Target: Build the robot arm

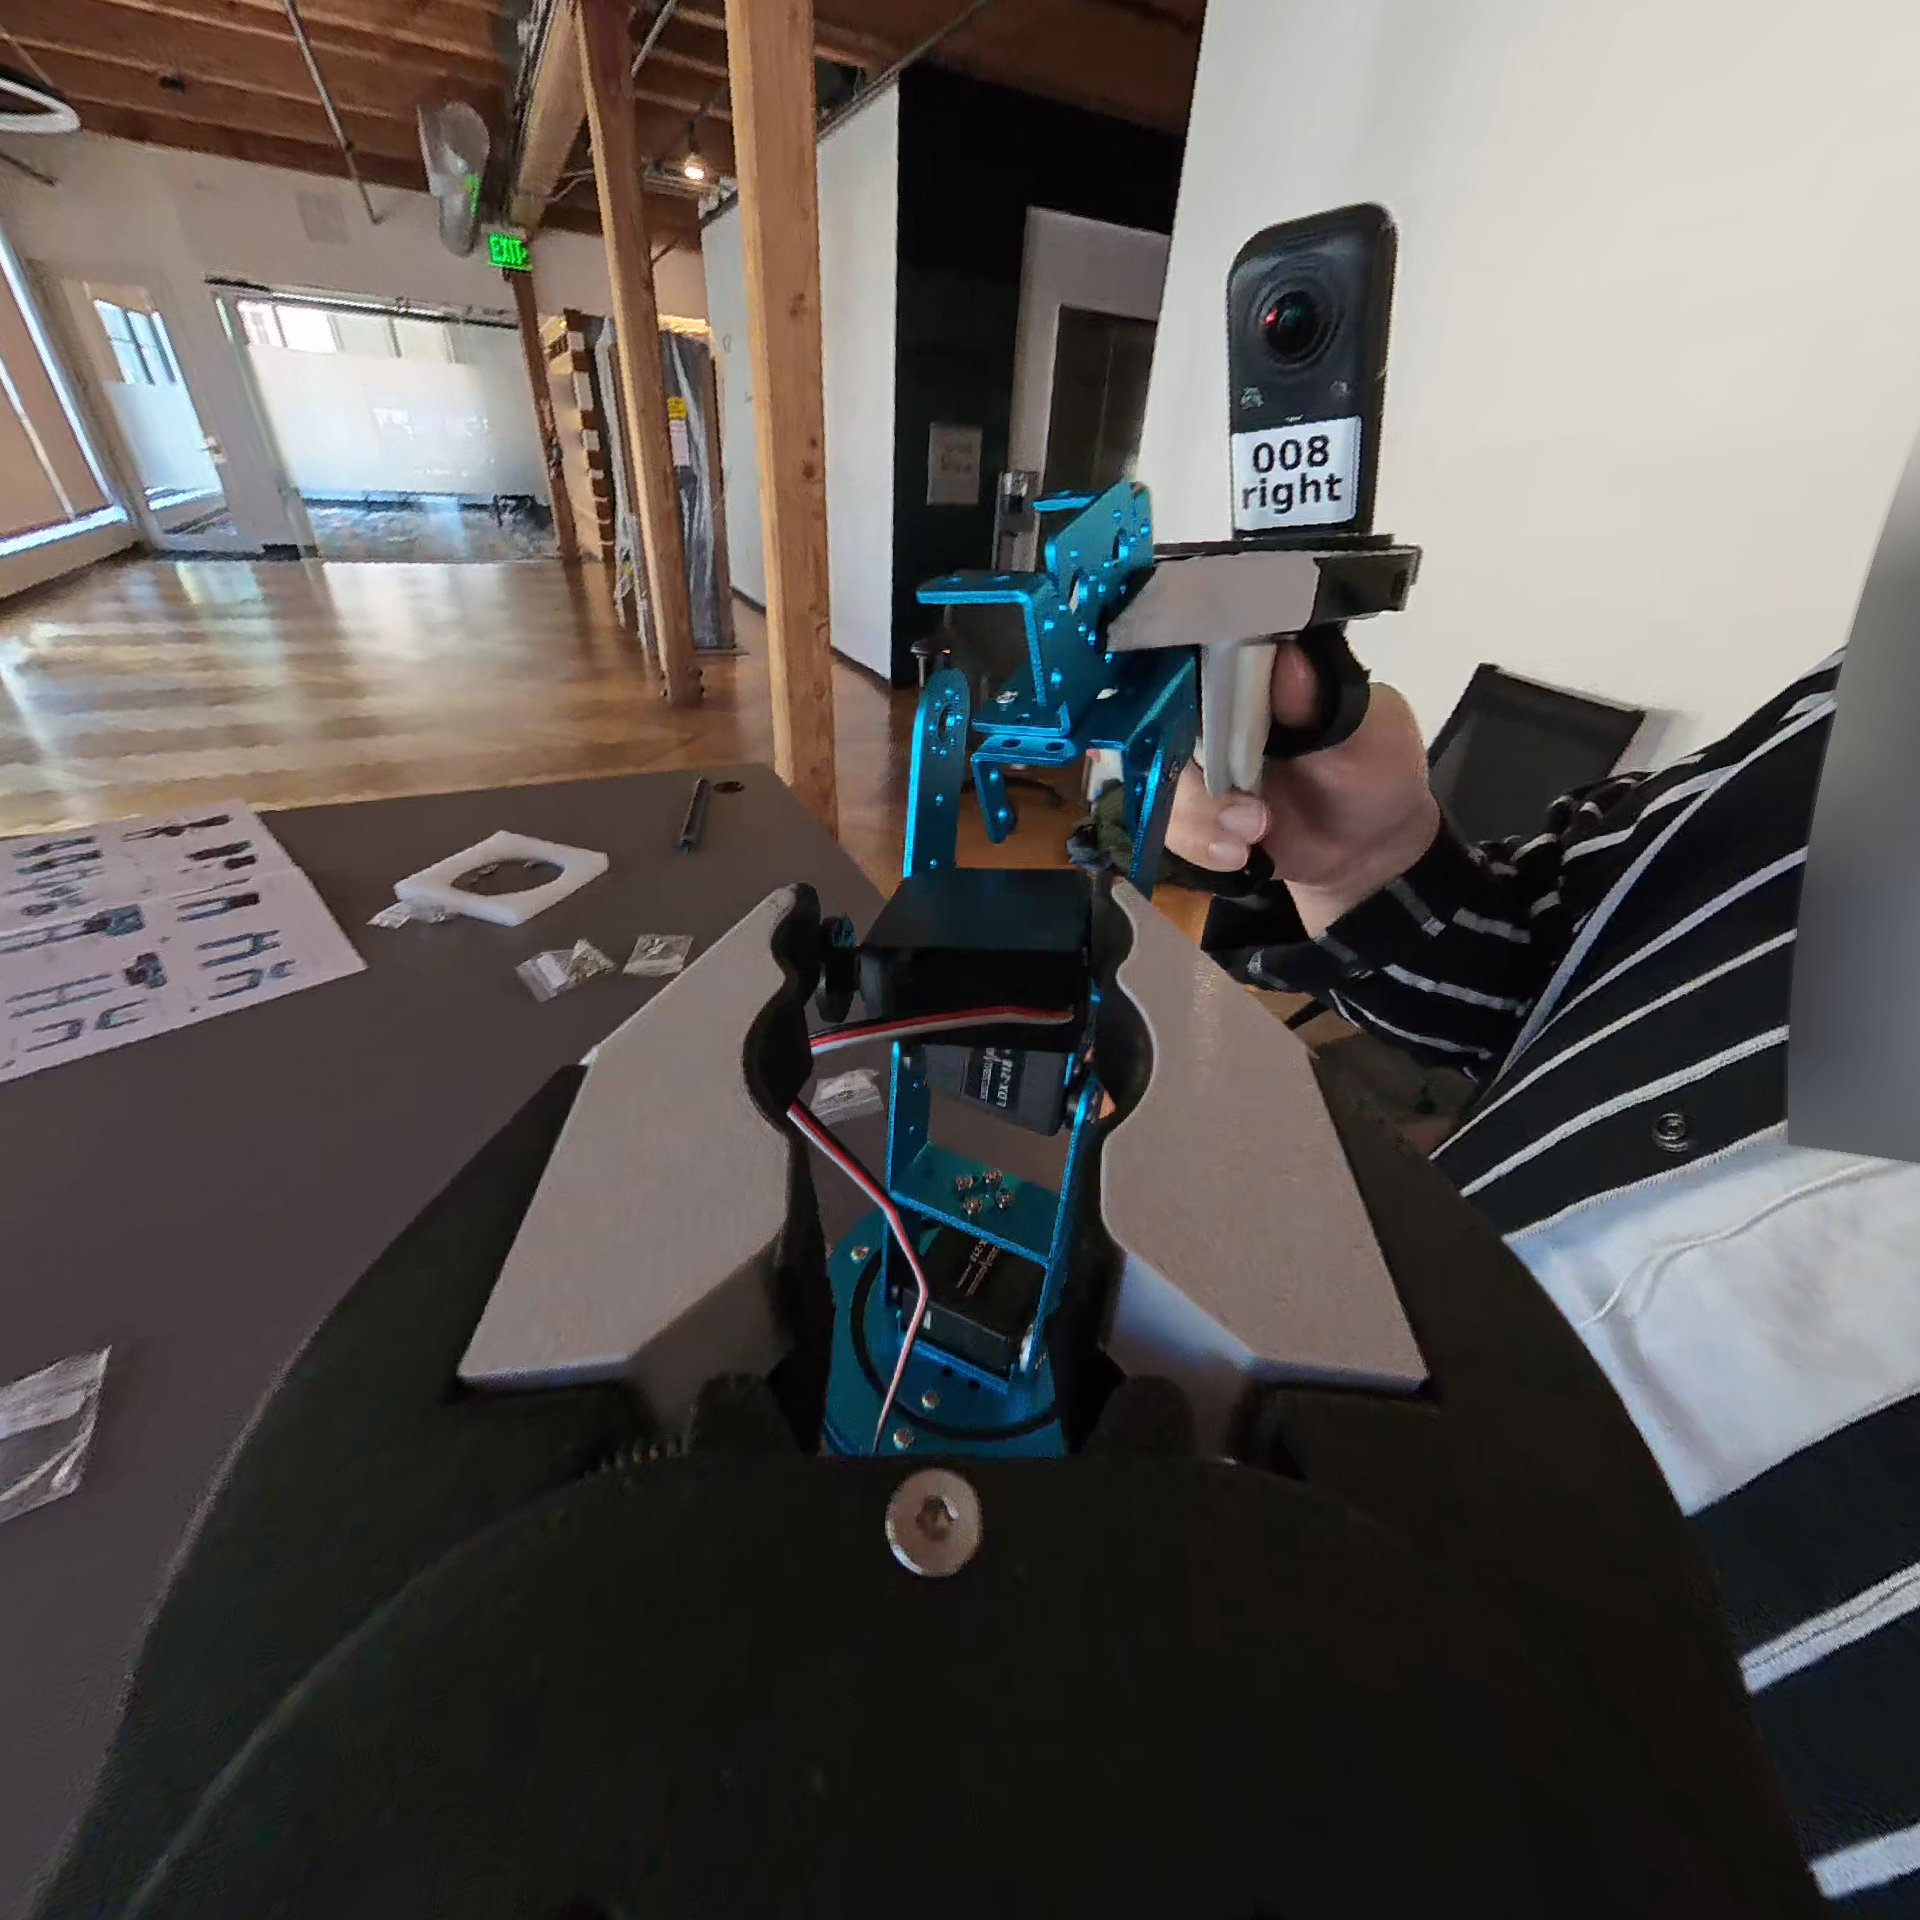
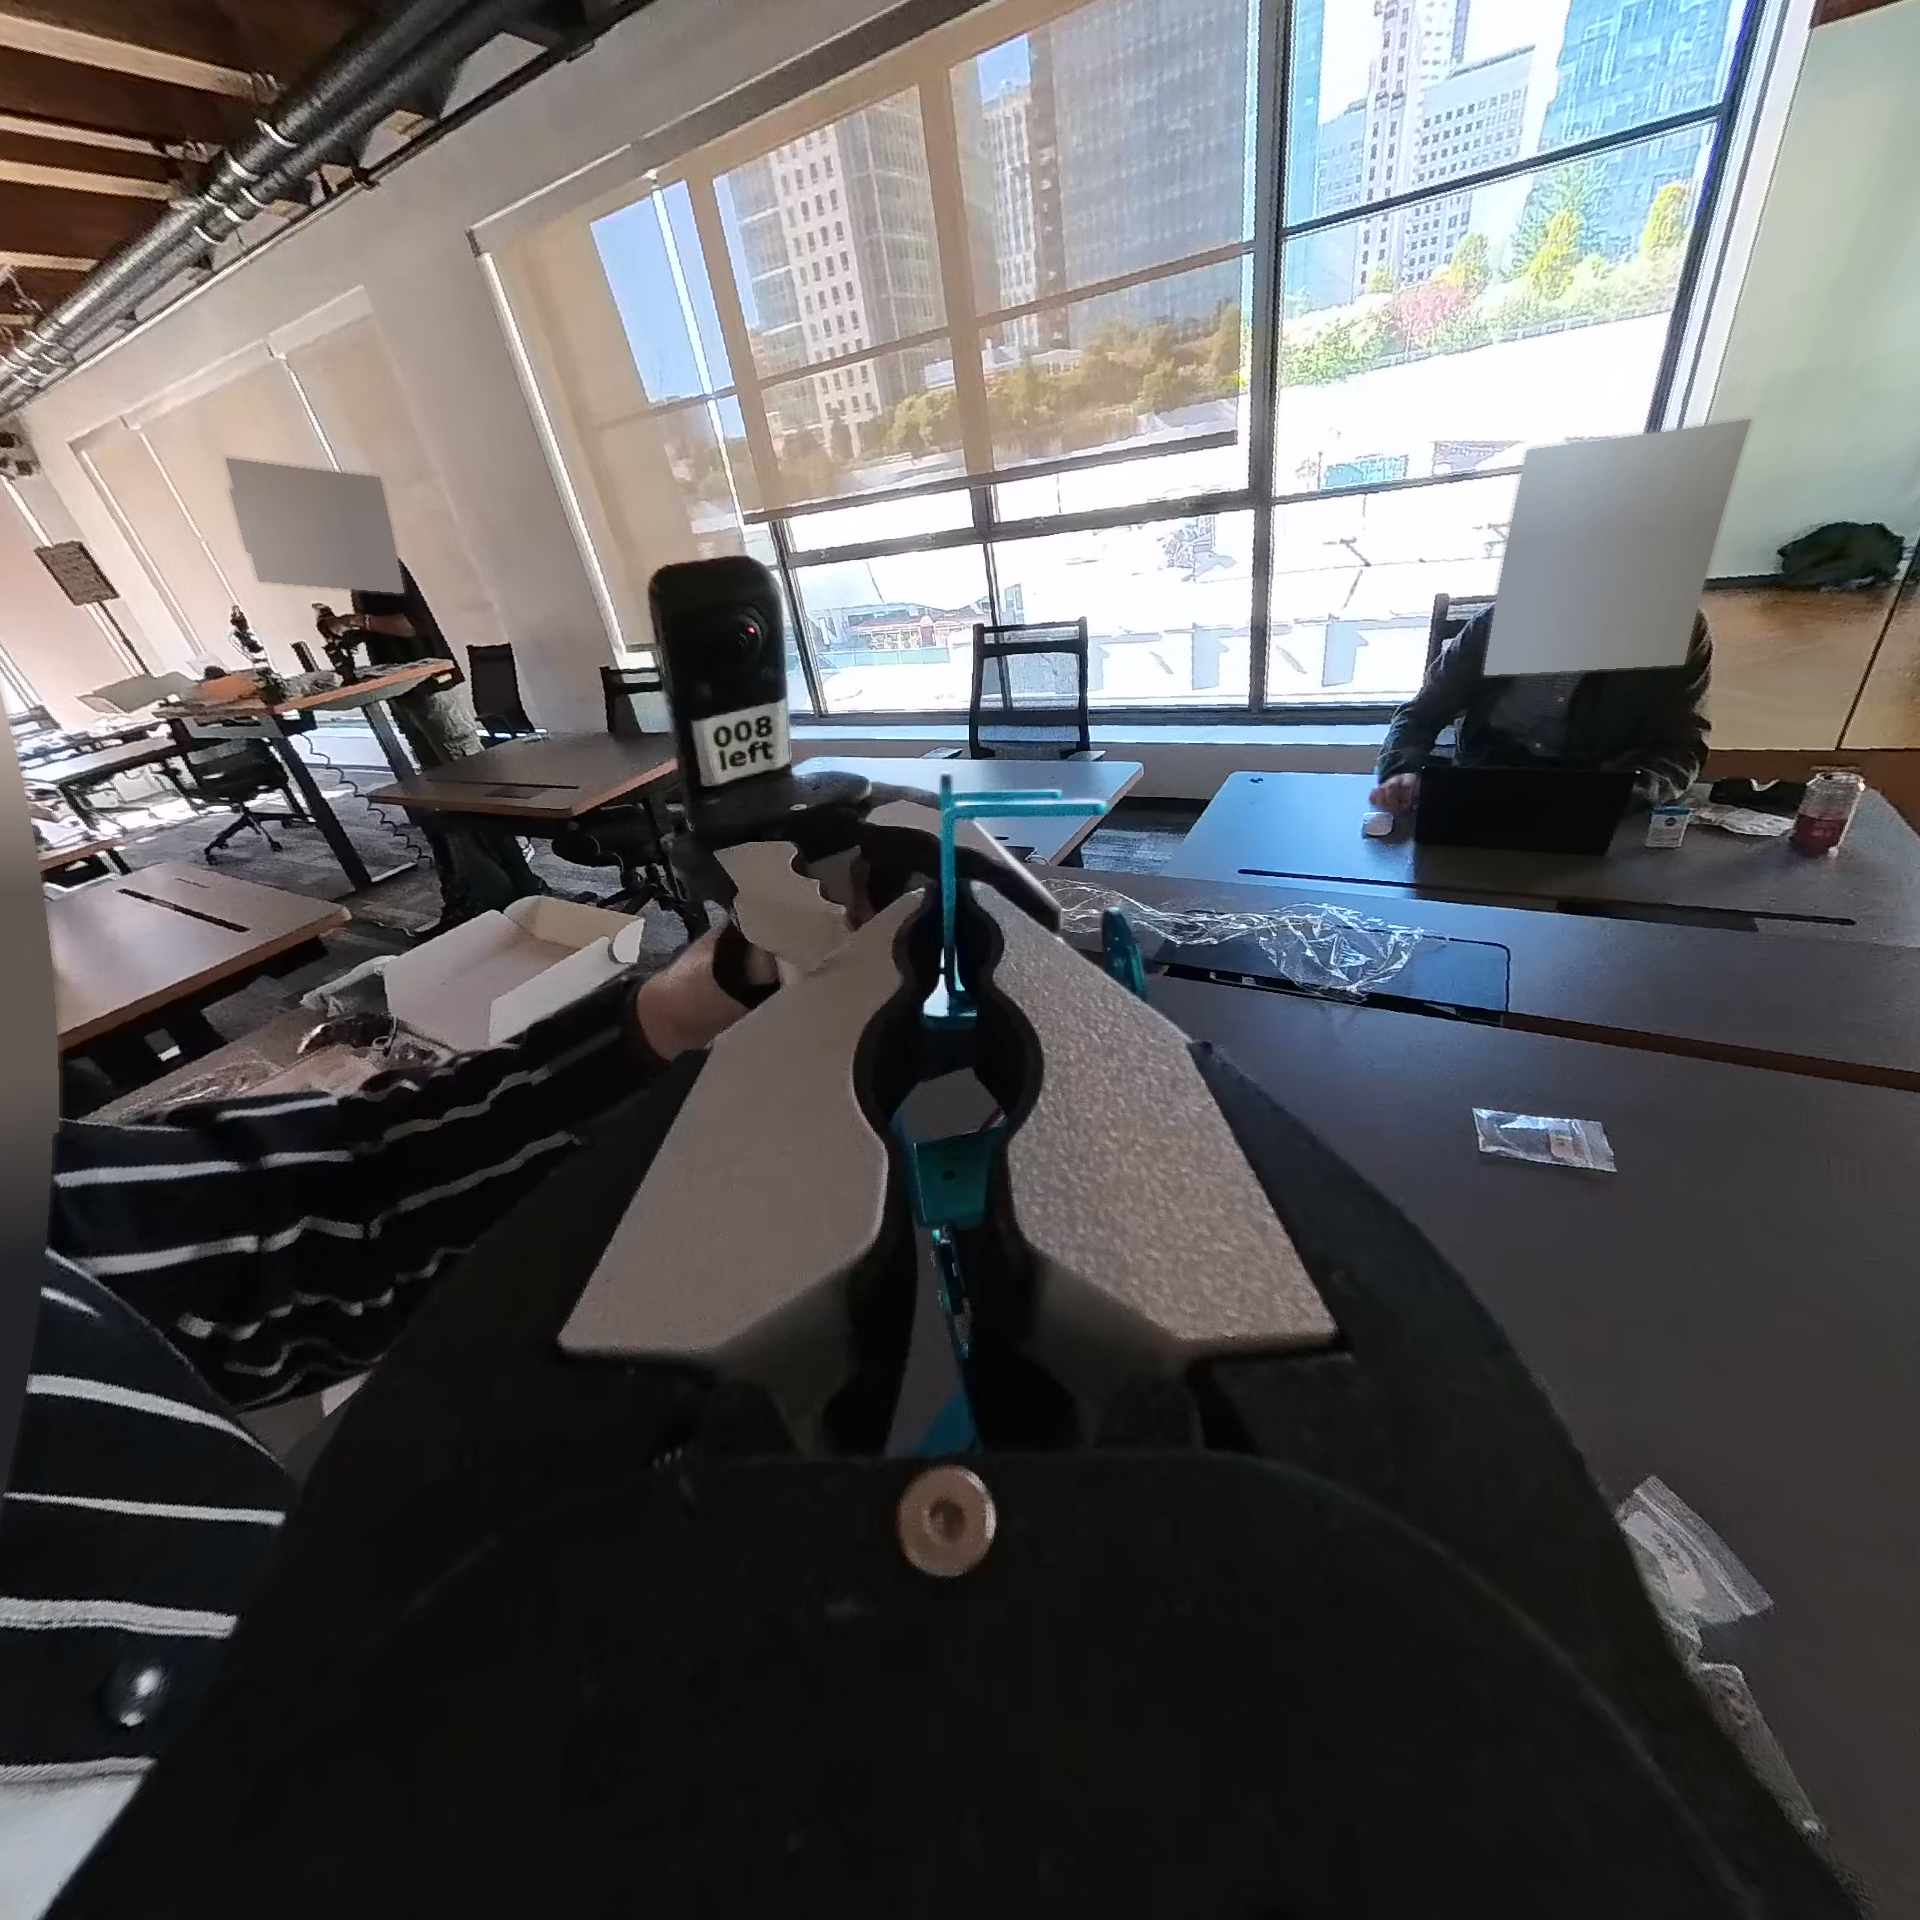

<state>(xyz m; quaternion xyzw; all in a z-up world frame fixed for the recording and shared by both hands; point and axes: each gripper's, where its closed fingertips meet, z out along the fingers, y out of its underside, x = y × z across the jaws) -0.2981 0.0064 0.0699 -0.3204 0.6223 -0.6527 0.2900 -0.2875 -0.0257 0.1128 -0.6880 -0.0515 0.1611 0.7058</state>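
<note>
A blue metal robot-arm assembly (image 1: 935,1174) with black servos stands on a dark table (image 1: 312,1143). My left gripper (image 1: 951,914) is closed around the upper black servo (image 1: 977,956), one finger on each side of it. A red-white-black wire (image 1: 862,1164) hangs from the servo. My right gripper (image 2: 954,906) is shut on the upper blue bracket (image 2: 948,1174), whose thin edge runs up between the fingers. In the left wrist view the right gripper (image 1: 1127,618) clamps that bracket (image 1: 1070,623) from the right, above the left gripper. The left gripper (image 2: 790,904) also shows in the right wrist view.
A printed sheet (image 1: 135,935), a white foam frame (image 1: 499,873), small bags of screws (image 1: 603,961) and a dark rod (image 1: 694,810) lie on the table. Wooden posts (image 1: 779,416) stand behind. Clear plastic wrap (image 2: 1247,925), a small bag (image 2: 1543,1138), a white box (image 2: 520,966); a person (image 2: 1538,727) sits at a laptop. Left tips to right tips: about 6 cm.
</note>
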